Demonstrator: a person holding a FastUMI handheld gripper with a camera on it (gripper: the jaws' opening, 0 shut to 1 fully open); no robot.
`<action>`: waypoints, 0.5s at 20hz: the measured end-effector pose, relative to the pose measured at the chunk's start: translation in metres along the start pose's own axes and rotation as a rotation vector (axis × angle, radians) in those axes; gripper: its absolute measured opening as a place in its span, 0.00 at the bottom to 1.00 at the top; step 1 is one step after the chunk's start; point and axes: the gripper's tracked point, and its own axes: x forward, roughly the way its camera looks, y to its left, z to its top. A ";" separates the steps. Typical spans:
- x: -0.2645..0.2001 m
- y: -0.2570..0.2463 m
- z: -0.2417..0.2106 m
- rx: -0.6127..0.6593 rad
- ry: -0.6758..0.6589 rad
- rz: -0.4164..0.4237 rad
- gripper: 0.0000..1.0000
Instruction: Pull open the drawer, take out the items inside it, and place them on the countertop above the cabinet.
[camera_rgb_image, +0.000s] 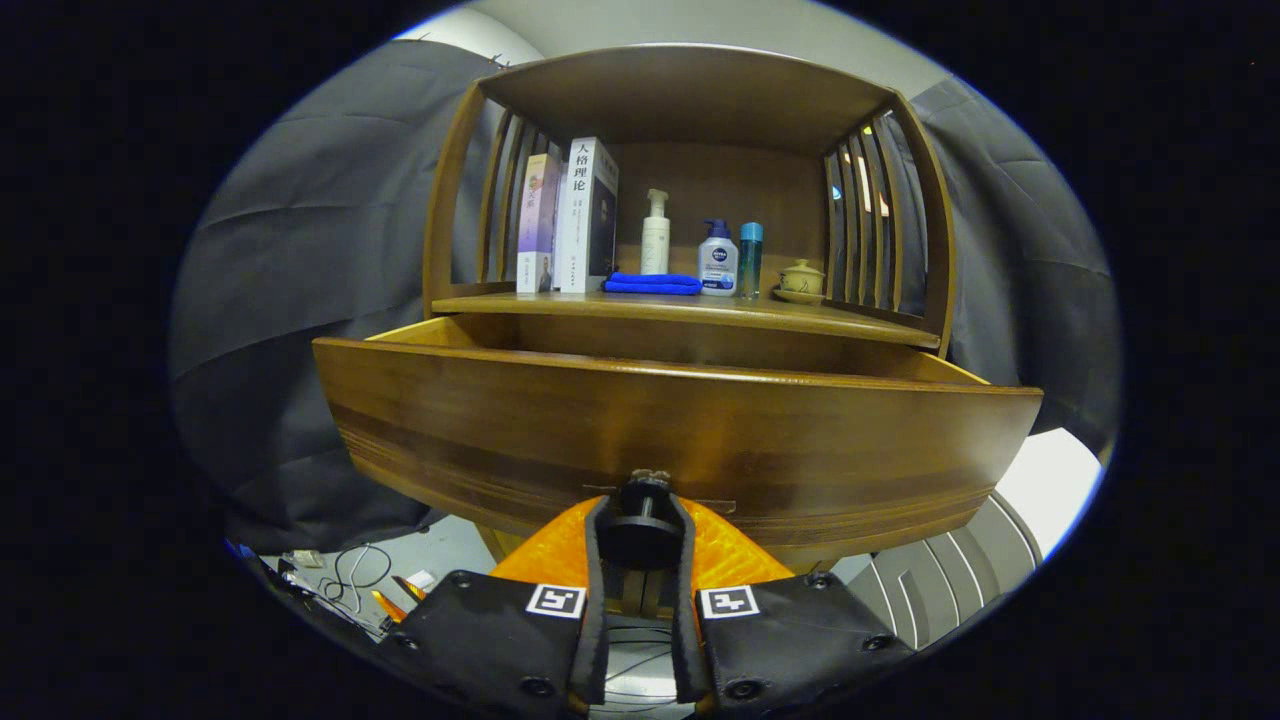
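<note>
Hand-held gripper: black screwed plates, square markers, orange body

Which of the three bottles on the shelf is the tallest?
The plain white pump bottle, just behind the blue cloth. It rises above the squat blue-capped bottle and the slim teal bottle. The tool grips the drawer knob.

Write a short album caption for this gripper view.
The gripper is shut on the knob of the pulled-out wooden drawer; books and bottles line the countertop.
</note>
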 end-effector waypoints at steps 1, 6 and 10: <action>-0.005 0.001 0.003 -0.002 -0.010 0.005 0.28; -0.027 0.004 -0.011 -0.012 0.003 0.033 0.28; -0.048 0.006 -0.018 -0.018 0.013 0.060 0.28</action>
